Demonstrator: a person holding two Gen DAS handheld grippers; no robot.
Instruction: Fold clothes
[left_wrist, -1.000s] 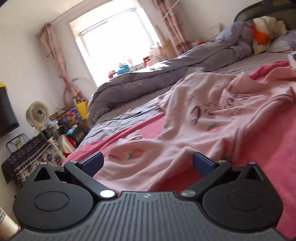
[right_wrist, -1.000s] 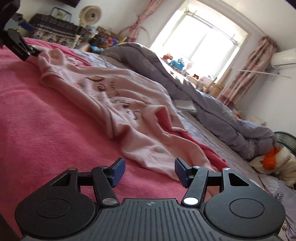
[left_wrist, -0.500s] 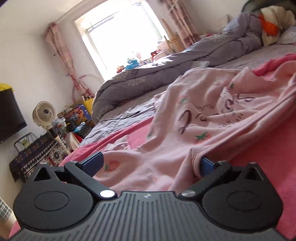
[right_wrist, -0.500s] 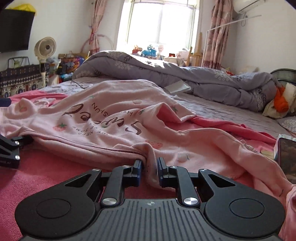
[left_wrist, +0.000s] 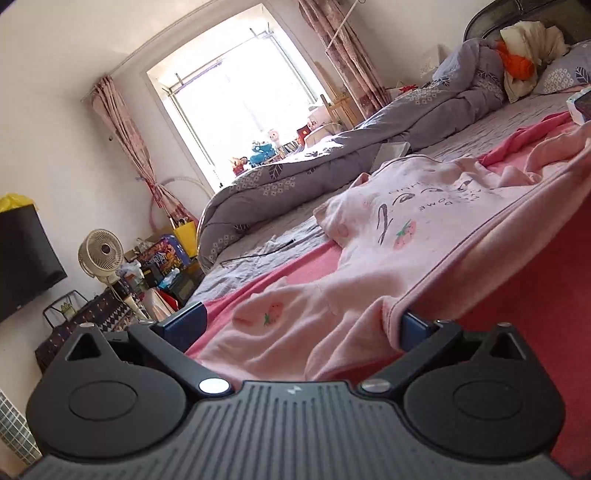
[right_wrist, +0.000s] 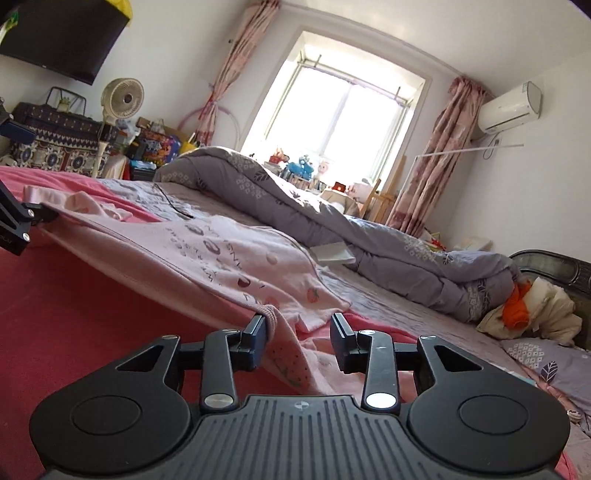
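A pale pink top (left_wrist: 424, 206) with strawberry prints and lettering lies on a red blanket (left_wrist: 535, 295) on the bed. My left gripper (left_wrist: 299, 325) stands wide open, with the top's near end bunched between its jaws. The hem is draped over the right finger. In the right wrist view the top (right_wrist: 221, 251) stretches as a raised sheet from the left gripper (right_wrist: 26, 173) at the far left to my right gripper (right_wrist: 299, 339). The right gripper's jaws are opening. The hem hooks over the left finger and cloth hangs in the gap, with no pad pressing on it.
A rolled grey duvet (right_wrist: 332, 229) runs across the bed behind the top, with a white booklet (right_wrist: 332, 253) beside it. Pillows and an orange cloth (right_wrist: 517, 302) lie at the headboard. A fan (left_wrist: 101, 254), a wall television (left_wrist: 22, 258) and cluttered boxes stand past the bed's foot.
Both grippers rose and the top's hem lifted taut between them. The right gripper shut on the hem half a second ago, and its jaws have since parted. The left stayed wide open.
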